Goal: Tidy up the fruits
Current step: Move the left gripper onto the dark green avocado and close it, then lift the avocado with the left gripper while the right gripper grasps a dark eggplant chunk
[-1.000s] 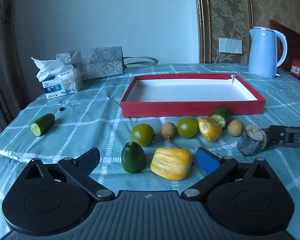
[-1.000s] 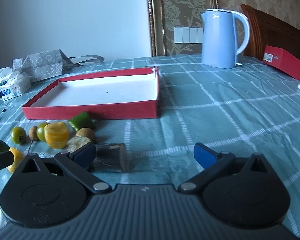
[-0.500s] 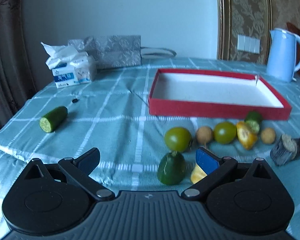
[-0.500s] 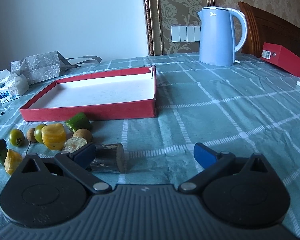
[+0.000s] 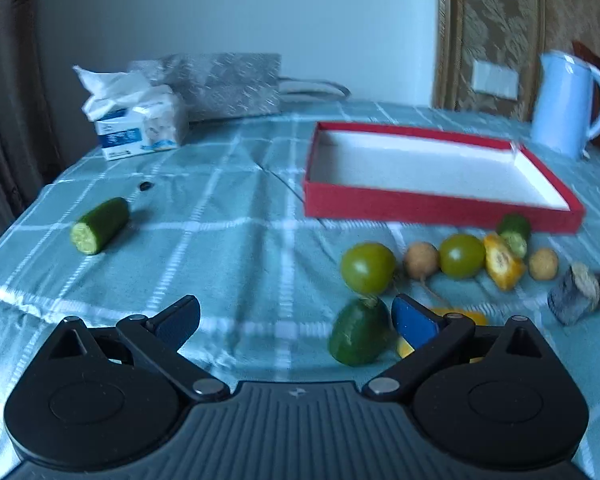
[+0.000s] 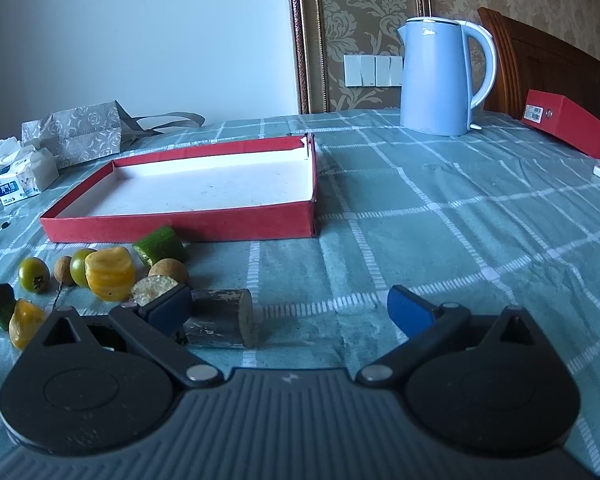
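Your left gripper, fingers spread, holds nothing; green fruit at 3 o'clock. Your right gripper, fingers spread, flanks the log piece.

Right gripper spread wide, empty; dark cane piece and scattered fruit lie before red tray.

Two round green tomatoes sit out, two small brown longans, and two yellow fruit chunks. There are three green cucumber pieces (one far off), one red tray and one blue kettle.
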`<state>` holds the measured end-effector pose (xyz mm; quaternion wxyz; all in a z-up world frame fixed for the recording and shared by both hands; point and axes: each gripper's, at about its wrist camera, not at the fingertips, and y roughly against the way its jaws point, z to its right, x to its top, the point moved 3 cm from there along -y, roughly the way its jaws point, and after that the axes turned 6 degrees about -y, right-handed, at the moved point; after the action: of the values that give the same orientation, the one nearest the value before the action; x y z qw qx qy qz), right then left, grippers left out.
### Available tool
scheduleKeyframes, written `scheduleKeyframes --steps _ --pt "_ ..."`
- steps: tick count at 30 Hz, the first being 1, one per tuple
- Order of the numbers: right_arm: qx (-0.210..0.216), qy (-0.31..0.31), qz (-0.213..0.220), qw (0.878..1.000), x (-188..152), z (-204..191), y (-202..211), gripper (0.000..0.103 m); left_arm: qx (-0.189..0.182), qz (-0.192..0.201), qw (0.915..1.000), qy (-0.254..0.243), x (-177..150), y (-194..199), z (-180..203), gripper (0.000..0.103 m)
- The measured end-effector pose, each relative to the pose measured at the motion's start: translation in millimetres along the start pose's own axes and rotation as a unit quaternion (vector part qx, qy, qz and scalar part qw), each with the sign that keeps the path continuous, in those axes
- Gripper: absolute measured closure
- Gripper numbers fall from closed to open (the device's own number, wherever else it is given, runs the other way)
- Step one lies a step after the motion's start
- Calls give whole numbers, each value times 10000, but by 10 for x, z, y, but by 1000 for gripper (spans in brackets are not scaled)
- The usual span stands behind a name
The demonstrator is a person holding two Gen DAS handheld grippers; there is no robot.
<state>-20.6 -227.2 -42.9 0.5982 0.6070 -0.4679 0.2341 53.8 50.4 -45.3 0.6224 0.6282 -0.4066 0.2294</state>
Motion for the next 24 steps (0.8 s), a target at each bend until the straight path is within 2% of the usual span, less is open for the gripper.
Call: scheduleKeyframes --steps 2,5,6,8,12,14,19,22,24 --pt "-14 34 9 10000 -1 -9 4 0 112 38 9999 -88 2 -1 33 1" --pt "-31 32 27 10000 9 0 11 0 60 4 10000 12 16 -26 19 1" --pt "-32 37 23 10000 14 6 9 0 74 -16 10000 0 11 -41 23 3" --pt "3 34 -33 10000 17 33 3 0 22 -113 9998 -137 -26 -80 44 13" --pt "-46 -40 -54 10000 12 153 31 0 -92 -44 9999 -134 -77 -74 29 17" --pt "-57 -21 -54 10000 8 193 36 0 -118 -20 9998 -181 -68 -71 63 23" --pt "71 209 -22 9998 -16 153 41 0 -244 56 9992 -316 -34 -57 168 55" --pt "260 351 -34 9990 -31 83 62 6 -319 153 9985 -406 -54 -33 224 67" --pt "357 465 -7 9983 -40 23 79 8 -291 203 9982 -485 -57 -26 262 72"
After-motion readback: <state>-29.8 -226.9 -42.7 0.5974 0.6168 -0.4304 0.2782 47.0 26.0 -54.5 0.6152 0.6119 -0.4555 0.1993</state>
